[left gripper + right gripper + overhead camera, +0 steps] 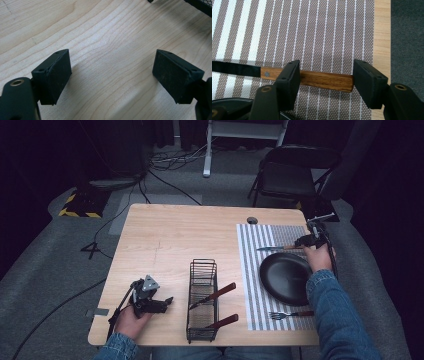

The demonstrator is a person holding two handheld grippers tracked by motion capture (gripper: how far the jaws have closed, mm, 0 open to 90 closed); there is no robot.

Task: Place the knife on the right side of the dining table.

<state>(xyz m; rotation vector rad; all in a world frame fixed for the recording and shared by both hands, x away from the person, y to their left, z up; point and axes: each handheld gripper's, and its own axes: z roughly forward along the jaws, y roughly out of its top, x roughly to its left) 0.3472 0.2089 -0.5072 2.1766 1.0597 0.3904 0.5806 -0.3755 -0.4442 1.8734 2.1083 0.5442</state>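
The left gripper is resting low on the wooden counter near its front left corner, and its jaws are standing spread with only bare wood between them. Just to its right, a black wire basket is standing on the counter, and two utensils with wooden handles are leaning out of it toward the right. Further right, a striped placemat is lying on the counter and is carrying a black plate, with a fork lying in front of the plate. Behind the plate, a knife with a wooden handle and dark blade is lying flat on the placemat. The right gripper is hovering right over the knife handle. Its jaws are standing wide apart, one at each side along the handle, and they are not pinching it.
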